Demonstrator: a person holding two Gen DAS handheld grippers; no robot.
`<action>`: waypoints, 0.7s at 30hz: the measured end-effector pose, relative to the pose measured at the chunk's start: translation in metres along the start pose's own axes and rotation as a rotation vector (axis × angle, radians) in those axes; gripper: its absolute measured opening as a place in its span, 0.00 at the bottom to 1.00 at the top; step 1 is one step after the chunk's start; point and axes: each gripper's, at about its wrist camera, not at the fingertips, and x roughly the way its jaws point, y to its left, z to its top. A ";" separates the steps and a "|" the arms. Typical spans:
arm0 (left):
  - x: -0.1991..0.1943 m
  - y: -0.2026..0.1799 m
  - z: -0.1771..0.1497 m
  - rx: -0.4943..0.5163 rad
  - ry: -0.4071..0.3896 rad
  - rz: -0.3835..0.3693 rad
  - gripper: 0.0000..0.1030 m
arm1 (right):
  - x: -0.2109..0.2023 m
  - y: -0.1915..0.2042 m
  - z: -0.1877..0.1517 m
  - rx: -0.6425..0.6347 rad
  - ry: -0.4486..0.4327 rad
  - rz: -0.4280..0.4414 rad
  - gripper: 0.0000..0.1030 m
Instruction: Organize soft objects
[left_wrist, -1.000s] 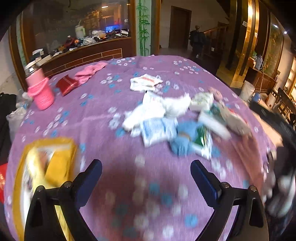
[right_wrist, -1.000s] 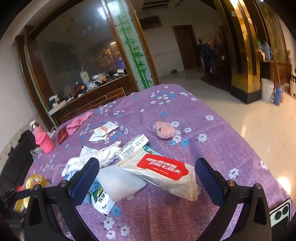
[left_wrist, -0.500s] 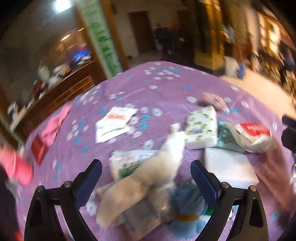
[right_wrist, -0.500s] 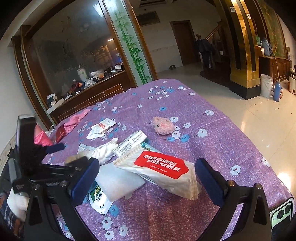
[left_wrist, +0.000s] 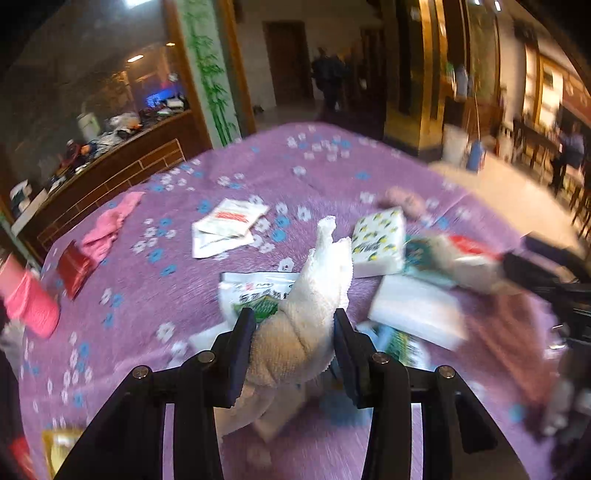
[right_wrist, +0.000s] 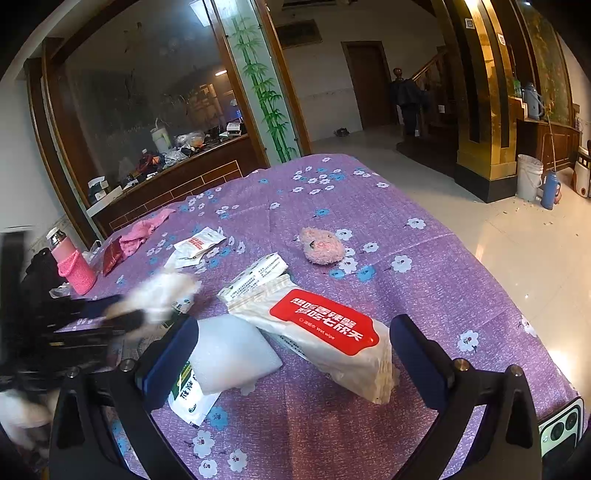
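A pile of soft packs lies on the purple flowered tablecloth (right_wrist: 369, 206). My left gripper (left_wrist: 293, 321) has a white towel (left_wrist: 321, 280) between its fingers; its jaws are closing and both pads press on the cloth. In the right wrist view the same gripper (right_wrist: 122, 314) shows blurred at the left, with the towel (right_wrist: 166, 291) in it. My right gripper (right_wrist: 295, 332) stands open just over a wet-wipe pack (right_wrist: 325, 332) with a red label, beside a white foam pad (right_wrist: 229, 354). Nothing is held between its fingers.
A lemon-print tissue pack (left_wrist: 376, 240), a pink plush (right_wrist: 321, 251), white sachets (right_wrist: 197, 245), a pink cloth (right_wrist: 142, 230), a red packet (right_wrist: 112, 253) and a pink bottle (right_wrist: 72, 266) sit on the table. A phone (right_wrist: 561, 428) lies at the near right edge.
My left gripper swung from the bare cloth over to the pile, and its jaws went from wide open to closed on the white towel. The right gripper has stayed put.
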 end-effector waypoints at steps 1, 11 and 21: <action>-0.015 0.003 -0.003 -0.015 -0.024 -0.007 0.42 | 0.001 0.000 0.000 -0.002 0.000 -0.004 1.00; -0.179 0.041 -0.073 -0.228 -0.282 -0.016 0.43 | 0.007 0.004 -0.005 -0.038 0.005 -0.073 1.00; -0.250 0.090 -0.155 -0.411 -0.393 0.044 0.43 | -0.015 0.077 0.002 -0.134 0.053 0.016 1.00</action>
